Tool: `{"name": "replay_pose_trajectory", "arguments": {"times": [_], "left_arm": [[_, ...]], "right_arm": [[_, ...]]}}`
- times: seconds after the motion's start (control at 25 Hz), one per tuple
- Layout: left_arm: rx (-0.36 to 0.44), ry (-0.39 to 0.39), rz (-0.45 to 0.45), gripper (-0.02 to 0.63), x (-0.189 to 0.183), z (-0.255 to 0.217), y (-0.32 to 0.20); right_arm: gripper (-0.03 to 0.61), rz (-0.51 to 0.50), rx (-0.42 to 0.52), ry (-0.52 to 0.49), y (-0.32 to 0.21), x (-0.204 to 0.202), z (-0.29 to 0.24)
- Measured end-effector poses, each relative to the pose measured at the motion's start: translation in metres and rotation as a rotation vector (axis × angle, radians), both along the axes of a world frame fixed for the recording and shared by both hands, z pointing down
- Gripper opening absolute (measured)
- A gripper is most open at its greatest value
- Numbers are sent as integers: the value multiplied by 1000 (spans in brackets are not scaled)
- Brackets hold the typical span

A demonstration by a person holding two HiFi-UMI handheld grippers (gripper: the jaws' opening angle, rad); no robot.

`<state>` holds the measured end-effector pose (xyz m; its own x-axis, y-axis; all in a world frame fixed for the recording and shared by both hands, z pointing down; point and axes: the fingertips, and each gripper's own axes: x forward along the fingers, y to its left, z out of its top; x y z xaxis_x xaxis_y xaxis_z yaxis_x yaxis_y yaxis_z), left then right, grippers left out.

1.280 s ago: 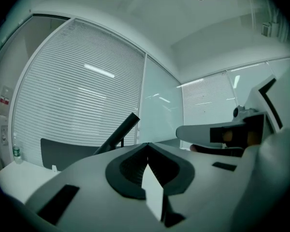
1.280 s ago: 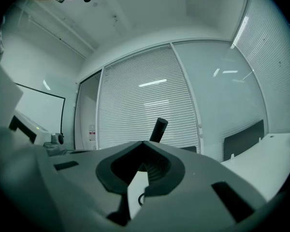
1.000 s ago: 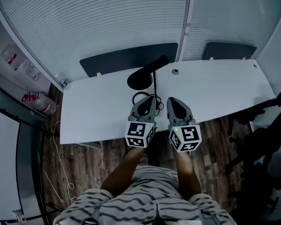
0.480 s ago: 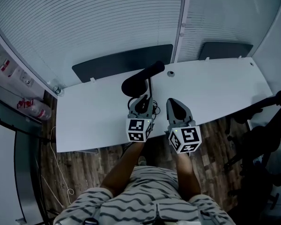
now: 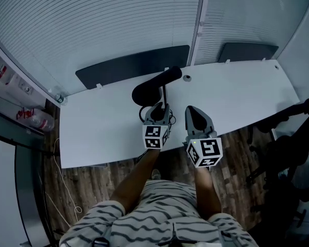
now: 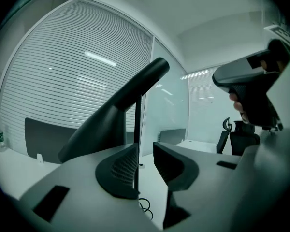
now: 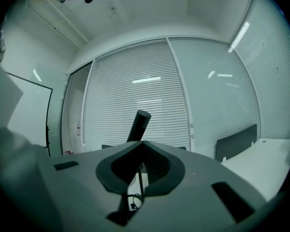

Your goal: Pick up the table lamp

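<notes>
1. Lamp (image 5: 152,86) stands on the white tabletop (image 5: 92,133), near its front edge and a little left of the middle. Its base does not show, and a cable (image 5: 143,108) coils at its foot.
2. Left tool (image 5: 158,108) is at the lamp's stem (image 6: 136,129). In the left gripper view its jaws stand a narrow gap apart. The thin upright stem sits inside that gap, close against the left jaw, with space on the side of the right jaw. I judge it not yet clamped.
3. Head (image 6: 111,124) of the lamp is a long dark cone, tilted, its wide end overhanging the stem to the left. This probably makes the lamp top-heavy and likely to swivel in a grip on so thin, stiff and smooth a stem. A firm hold on the stem, squarely between the pads, looks the best place. The cable may drag.
4. Right tool (image 5: 192,110) hangs just beside the left one, clear of the lamp. Its jaw tips are drawn together on nothing.
</notes>
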<state>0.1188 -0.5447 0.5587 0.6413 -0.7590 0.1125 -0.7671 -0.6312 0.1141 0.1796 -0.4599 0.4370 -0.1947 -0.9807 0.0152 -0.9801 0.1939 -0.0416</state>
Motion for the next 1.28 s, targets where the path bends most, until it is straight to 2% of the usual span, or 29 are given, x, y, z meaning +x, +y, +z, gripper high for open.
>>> {"name": "replay_pose_trajectory", "arguments": {"times": [0.16,0.32,0.84,0.96,1.28], "left_arm": [[3,-31,-5,81,5,15,-10],[28,-41,-49,81,10,22,-19],[13,-44,-198,71,14,50,-46],[29,-61,-198,37,19,49,-48],[4,-76,-153,37,17,51,-50]], "right_arm": [[12,3,-3,17,-6,-2,3],[12,10,-5,14,-11,4,5],[12,34,-27,20,-19,14,14],[12,40,-35,16,-19,19,17],[12,36,-45,12,-19,15,22]]}}
